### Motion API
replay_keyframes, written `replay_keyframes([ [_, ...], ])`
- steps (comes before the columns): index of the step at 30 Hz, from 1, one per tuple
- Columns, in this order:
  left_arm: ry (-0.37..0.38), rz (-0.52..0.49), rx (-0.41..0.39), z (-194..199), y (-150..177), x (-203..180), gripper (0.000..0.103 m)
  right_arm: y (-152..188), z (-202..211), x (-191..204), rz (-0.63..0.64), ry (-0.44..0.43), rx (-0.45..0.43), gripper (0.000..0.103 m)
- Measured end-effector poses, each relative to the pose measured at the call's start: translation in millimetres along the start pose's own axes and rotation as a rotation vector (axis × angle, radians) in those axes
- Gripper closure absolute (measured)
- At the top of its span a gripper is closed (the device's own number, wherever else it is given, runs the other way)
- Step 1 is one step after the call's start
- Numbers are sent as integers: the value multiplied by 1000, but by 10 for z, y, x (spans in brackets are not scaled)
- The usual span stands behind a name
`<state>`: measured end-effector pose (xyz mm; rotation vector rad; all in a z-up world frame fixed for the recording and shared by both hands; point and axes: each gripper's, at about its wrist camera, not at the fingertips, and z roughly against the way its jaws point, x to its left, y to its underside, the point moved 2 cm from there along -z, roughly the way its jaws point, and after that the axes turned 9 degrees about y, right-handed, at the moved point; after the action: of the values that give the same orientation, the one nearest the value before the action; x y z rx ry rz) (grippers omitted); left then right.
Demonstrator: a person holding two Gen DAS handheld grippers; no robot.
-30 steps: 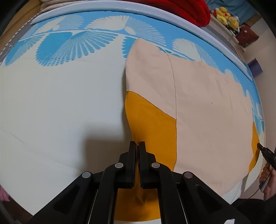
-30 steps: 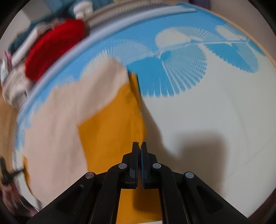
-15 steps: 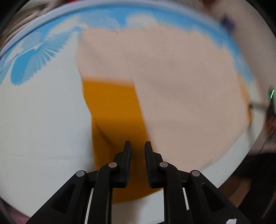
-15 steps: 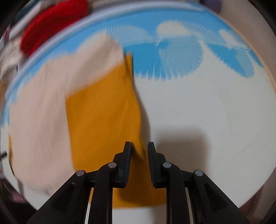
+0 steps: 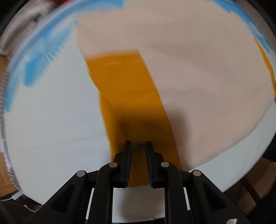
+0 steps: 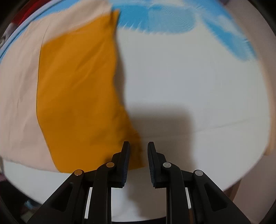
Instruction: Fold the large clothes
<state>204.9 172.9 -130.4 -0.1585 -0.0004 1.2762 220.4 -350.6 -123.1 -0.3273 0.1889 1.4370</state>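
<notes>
My left hand-held gripper points down over the near end of the mustard-orange sleeve panel of the large cream-and-orange cloth garment. Its jaws have just been opening and now stand slightly apart, grasping nothing, with the orange cloth lying below the gap. My right hand-held gripper has likewise just been opening; it is released above the other orange panel's near right edge. I judge both folded-in sleeves are laid, so next I should take the near hem at matching corners and carry them evenly. The garment lies flat on the white bed sheet with blue fan prints; something red sits blurred beyond.
</notes>
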Motion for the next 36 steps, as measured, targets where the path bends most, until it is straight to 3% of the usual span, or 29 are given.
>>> replay_keyframes([
  [3, -28, 39, -183, 470, 28, -85, 86, -25, 601, -119, -81, 19, -231, 81],
  [7, -46, 94, -380, 928, 281, -330, 78, 215, 1440, 27, -181, -53, -540, 78],
  [9, -48, 132, -444, 991, 440, -479, 74, 383, 1635, 308, -171, -98, -611, 78],
  [12, -28, 203, -500, 841, 636, -759, 71, 545, 1718, 906, -110, -181, -651, 78],
  [16, -52, 266, -452, 447, 815, -884, 74, 779, 1613, 1803, 67, -211, -642, 78],
  [19, -43, 282, -449, 372, 827, -840, 74, 851, 1352, 2313, 213, -135, -620, 78],
  [21, -60, 274, -460, 353, 815, -786, 74, 851, 1094, 2510, 274, -96, -539, 78],
  [23, -65, 287, -453, 320, 846, -734, 74, 812, 754, 2545, 295, -61, -419, 78],
  [25, -44, 308, -441, 267, 862, -668, 74, 784, 637, 2506, 266, -49, -370, 78],
  [27, -38, 310, -440, 253, 877, -644, 74, 749, 699, 2452, 233, -59, -364, 78],
  [32, -25, 322, -437, 234, 912, -603, 74, 718, 1060, 2344, 166, -108, -528, 78],
  [34, -12, 333, -429, 211, 917, -573, 74, 711, 906, 2465, 210, -89, -480, 74],
  [36, 29, 363, -428, 196, 937, -519, 74, 731, 620, 2530, 265, -33, -375, 73],
])
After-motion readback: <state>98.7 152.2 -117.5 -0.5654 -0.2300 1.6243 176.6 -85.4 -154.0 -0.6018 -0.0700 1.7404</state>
